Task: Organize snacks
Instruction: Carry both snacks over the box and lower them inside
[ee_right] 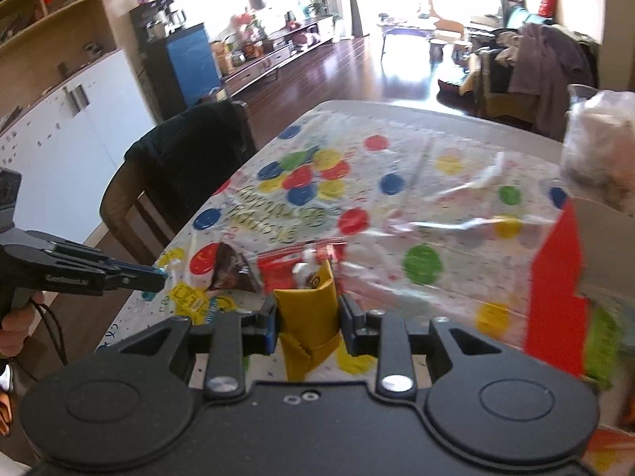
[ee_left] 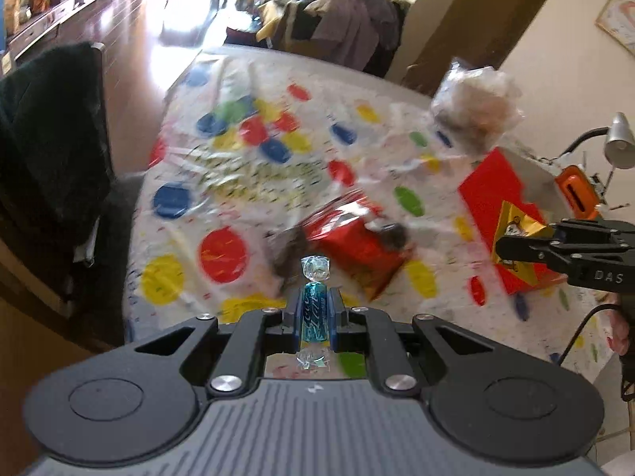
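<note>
My left gripper [ee_left: 315, 311] is shut on a blue wrapped candy [ee_left: 315, 309] and holds it above the table's near edge. It also shows in the right wrist view [ee_right: 158, 275]. My right gripper [ee_right: 307, 313] is shut on a yellow snack packet [ee_right: 307, 317], seen in the left wrist view [ee_left: 516, 230] in front of the red box [ee_left: 492, 190]. A red snack bag [ee_left: 357, 238] and a dark brown packet [ee_right: 230, 269] lie on the dotted tablecloth [ee_left: 238, 182].
A clear bag of pale snacks [ee_left: 476, 111] sits on top of the red box at the right. A chair with a dark coat [ee_left: 51, 150] stands at the table's left. A desk lamp [ee_left: 619, 139] and an orange device [ee_left: 577, 192] are at the far right.
</note>
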`<state>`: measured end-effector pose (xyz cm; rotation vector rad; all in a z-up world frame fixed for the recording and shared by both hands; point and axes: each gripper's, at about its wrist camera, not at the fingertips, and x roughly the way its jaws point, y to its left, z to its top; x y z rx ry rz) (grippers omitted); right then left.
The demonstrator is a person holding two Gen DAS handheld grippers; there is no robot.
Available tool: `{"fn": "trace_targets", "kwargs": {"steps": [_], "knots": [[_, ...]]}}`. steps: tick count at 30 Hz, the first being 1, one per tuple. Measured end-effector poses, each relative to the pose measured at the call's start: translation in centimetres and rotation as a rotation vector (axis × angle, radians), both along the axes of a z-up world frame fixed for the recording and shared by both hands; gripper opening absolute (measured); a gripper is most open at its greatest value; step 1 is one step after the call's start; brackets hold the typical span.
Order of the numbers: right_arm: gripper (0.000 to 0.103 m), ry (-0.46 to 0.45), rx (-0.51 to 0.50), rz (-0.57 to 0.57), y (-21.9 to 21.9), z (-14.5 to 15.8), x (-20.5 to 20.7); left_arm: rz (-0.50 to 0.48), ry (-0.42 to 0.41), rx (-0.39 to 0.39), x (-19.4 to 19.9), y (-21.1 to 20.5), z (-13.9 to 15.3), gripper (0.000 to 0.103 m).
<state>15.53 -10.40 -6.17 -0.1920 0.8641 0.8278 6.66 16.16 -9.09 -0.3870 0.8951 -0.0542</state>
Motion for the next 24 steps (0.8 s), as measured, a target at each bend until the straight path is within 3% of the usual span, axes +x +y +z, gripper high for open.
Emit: {"fn": "trace_targets", "kwargs": {"steps": [11,24], "knots": [[0.029,-0.042,0.043,-0.118,-8.5,3.3,1.4,-0.077,-0.092,0.036,2.7,-7.9,5.4,0.012],[0.029,-0.097,0.050,-0.235,-18.3,4.7,4.9,-0.179,-0.136,0.049,8.1,-18.2,8.2,0.012]]}}
